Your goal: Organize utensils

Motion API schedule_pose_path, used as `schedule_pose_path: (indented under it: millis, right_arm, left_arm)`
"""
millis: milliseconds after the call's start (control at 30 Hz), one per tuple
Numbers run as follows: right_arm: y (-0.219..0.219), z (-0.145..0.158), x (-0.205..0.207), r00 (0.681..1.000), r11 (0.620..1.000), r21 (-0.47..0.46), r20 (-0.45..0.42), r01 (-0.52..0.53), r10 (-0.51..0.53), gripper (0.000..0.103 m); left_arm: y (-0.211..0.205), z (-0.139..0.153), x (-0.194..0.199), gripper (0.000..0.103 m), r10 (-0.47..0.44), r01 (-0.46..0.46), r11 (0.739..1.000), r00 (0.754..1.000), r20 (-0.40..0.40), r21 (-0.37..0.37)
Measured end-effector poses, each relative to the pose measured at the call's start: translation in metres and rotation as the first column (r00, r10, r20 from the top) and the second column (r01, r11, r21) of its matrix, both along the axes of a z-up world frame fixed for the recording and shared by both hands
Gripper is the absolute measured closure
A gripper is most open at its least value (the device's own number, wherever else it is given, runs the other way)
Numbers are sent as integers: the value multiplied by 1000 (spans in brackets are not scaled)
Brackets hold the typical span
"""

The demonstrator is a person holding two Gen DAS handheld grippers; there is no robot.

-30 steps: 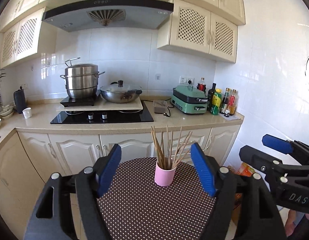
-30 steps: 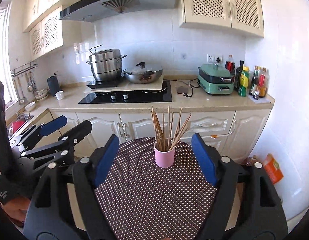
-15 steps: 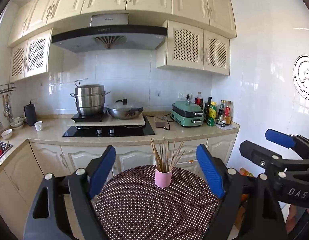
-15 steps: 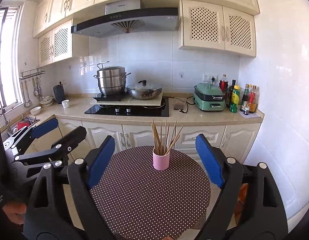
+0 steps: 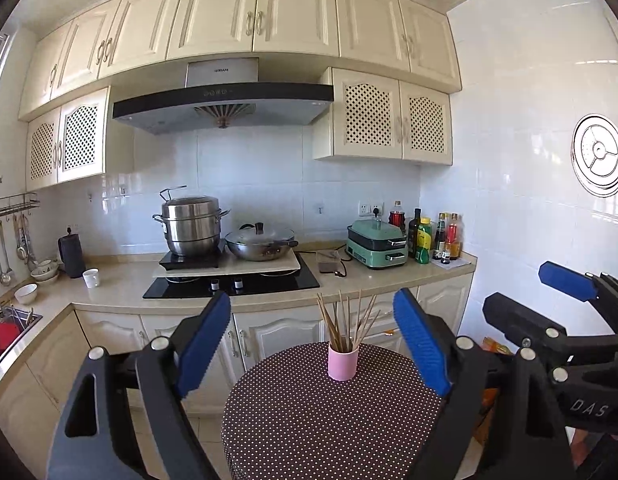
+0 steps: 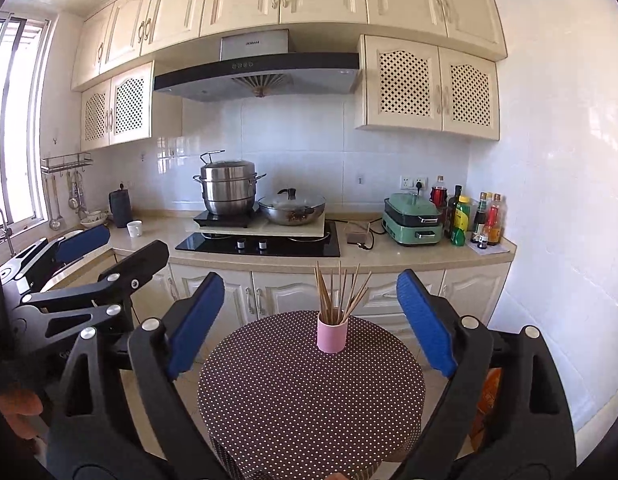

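A pink cup (image 5: 343, 362) (image 6: 332, 336) holding several wooden chopsticks (image 5: 345, 320) (image 6: 339, 296) stands upright at the far side of a round brown polka-dot table (image 5: 309, 420) (image 6: 289, 400). My left gripper (image 5: 312, 297) hovers well back from the cup, open, with nothing between its blue pads. My right gripper (image 6: 311, 278) hangs beside it, equally far back; its jaws are opening and hold nothing. Each gripper shows in the other's view: the right gripper (image 5: 525, 292) at the right edge, the left gripper (image 6: 135, 240) at the left edge.
Behind the table runs a kitchen counter (image 5: 121, 284) with a hob, a steel steamer pot (image 5: 191, 226), a lidded wok (image 5: 261, 242), a green electric cooker (image 5: 377, 242) and several bottles (image 5: 433, 238). A sink (image 5: 9, 328) is at the left. An orange bag (image 6: 485, 404) lies on the floor at the right.
Both grippers have drawn back from the table and risen, so the cup looks smaller and farther off. Both pairs of jaws stand wider than a second ago.
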State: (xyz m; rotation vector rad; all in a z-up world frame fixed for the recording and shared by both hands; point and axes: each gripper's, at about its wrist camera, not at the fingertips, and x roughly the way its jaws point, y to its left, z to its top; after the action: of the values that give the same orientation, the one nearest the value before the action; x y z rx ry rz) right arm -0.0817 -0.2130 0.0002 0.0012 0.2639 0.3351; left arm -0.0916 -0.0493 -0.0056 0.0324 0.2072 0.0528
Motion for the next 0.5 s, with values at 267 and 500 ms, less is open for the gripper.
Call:
schedule_pose_path:
  millis: [267, 500]
  right_arm:
    - [10, 8, -15, 999, 1000, -12, 33, 25, -24, 15]
    - [11, 8, -22, 999, 999, -17, 43, 29, -28, 13]
  left_arm:
    - [11, 9, -12, 21, -17, 17, 1000, 999, 36, 0]
    - [10, 15, -17, 20, -17, 16, 1000, 998, 65, 18]
